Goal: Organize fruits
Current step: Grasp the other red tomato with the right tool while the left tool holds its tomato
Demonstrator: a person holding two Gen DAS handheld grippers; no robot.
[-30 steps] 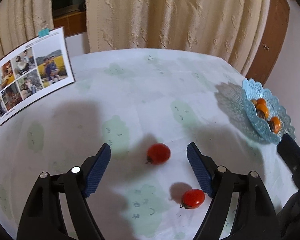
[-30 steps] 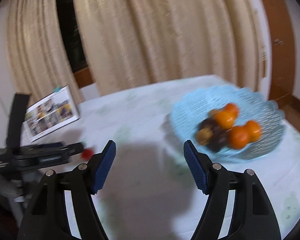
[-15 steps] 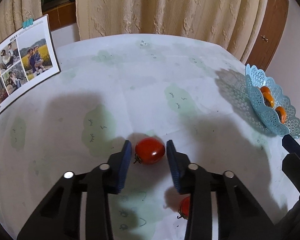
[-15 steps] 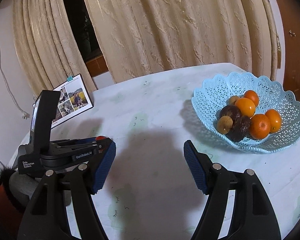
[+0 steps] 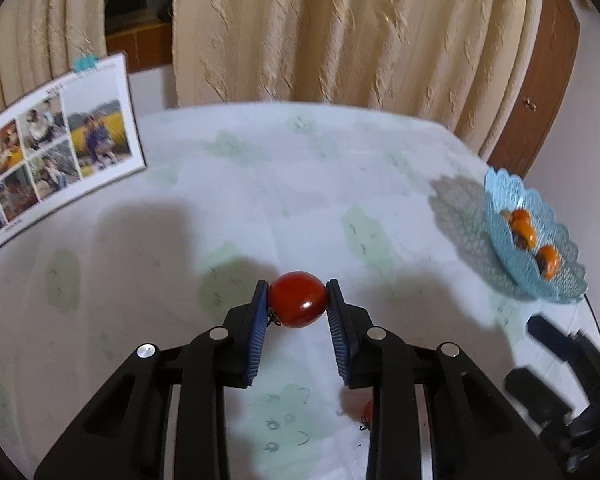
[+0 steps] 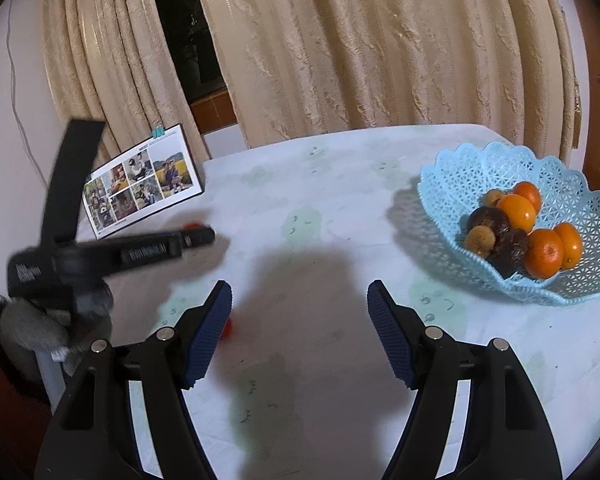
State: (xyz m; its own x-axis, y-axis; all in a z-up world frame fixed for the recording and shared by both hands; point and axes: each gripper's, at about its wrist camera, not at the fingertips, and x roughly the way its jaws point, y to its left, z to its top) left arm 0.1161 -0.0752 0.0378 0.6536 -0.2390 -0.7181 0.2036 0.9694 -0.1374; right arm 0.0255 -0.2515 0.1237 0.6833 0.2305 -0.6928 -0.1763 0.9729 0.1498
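Two tomatoes remain outside the basket (image 6: 452, 184) — one tomato (image 5: 297, 299) clamped in the left gripper (image 5: 297, 312), the other (image 5: 367, 414) on the surface (image 5: 300, 184); right gripper (image 6: 300, 332) gapes empty.

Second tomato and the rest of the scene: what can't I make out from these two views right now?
- Second tomato: left wrist view, mostly hidden behind the left gripper's right finger; right wrist view shows only a red sliver beside a finger.
- Held tomato: whether it is off the table cannot be told.
- Left gripper in right wrist view: motion-blurred.
- Basket contents: left wrist view, small, partly behind the rim.
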